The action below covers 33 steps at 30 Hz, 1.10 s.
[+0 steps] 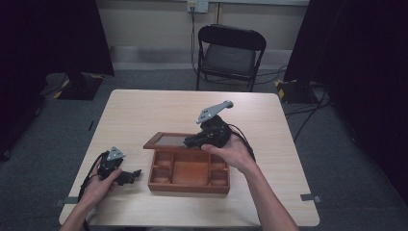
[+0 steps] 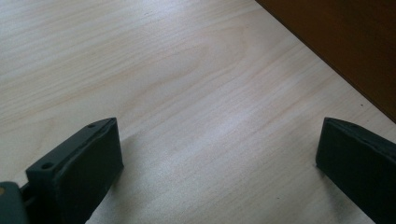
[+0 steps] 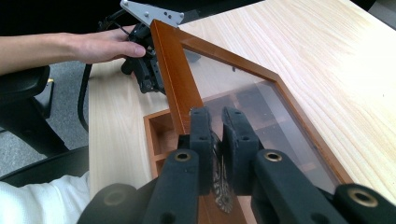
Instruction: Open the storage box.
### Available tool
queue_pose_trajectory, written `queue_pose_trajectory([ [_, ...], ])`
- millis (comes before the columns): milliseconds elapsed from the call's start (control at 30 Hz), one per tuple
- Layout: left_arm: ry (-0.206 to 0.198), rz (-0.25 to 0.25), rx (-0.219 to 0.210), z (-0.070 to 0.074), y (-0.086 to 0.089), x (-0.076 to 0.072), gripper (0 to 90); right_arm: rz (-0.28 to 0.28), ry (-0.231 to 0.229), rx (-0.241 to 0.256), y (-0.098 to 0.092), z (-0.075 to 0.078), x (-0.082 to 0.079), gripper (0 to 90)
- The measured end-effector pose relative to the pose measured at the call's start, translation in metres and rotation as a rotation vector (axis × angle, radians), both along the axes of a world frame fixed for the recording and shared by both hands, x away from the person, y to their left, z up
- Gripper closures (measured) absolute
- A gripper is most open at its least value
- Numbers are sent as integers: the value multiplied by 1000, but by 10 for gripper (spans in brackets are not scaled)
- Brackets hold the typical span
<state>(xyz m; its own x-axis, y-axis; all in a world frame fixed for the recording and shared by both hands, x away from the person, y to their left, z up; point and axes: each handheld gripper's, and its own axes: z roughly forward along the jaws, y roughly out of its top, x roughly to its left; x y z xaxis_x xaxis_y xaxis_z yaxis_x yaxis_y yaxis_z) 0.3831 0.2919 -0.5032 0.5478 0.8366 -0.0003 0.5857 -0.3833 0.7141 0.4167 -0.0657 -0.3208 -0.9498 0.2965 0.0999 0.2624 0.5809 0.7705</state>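
Observation:
A brown wooden box [image 1: 188, 185] with several compartments stands on the table, near its front. Its glass-paned lid [image 1: 166, 141] is lifted and leans back. My right gripper [image 1: 191, 141] is shut on the lid's front frame. In the right gripper view the jaws [image 3: 218, 116] pinch the lid frame [image 3: 175, 70] with a small metal clasp [image 3: 222, 189] between them. My left gripper [image 1: 133, 174] rests on the table left of the box, open. In the left gripper view its jaws [image 2: 219, 158] stand wide apart over bare wood, with the box wall [image 2: 345, 42] at top right.
The light wooden table [image 1: 144, 110] has bare surface behind and on both sides of the box. A black folding chair [image 1: 226, 53] stands past the far edge. Dark curtains hang at both sides of the room.

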Motion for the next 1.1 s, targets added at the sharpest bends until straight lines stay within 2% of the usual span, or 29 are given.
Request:
queue_pose_trajectory([
  [1100, 0, 0, 0, 0, 0, 0, 0, -3, 4, -2, 0, 1, 0, 832],
])
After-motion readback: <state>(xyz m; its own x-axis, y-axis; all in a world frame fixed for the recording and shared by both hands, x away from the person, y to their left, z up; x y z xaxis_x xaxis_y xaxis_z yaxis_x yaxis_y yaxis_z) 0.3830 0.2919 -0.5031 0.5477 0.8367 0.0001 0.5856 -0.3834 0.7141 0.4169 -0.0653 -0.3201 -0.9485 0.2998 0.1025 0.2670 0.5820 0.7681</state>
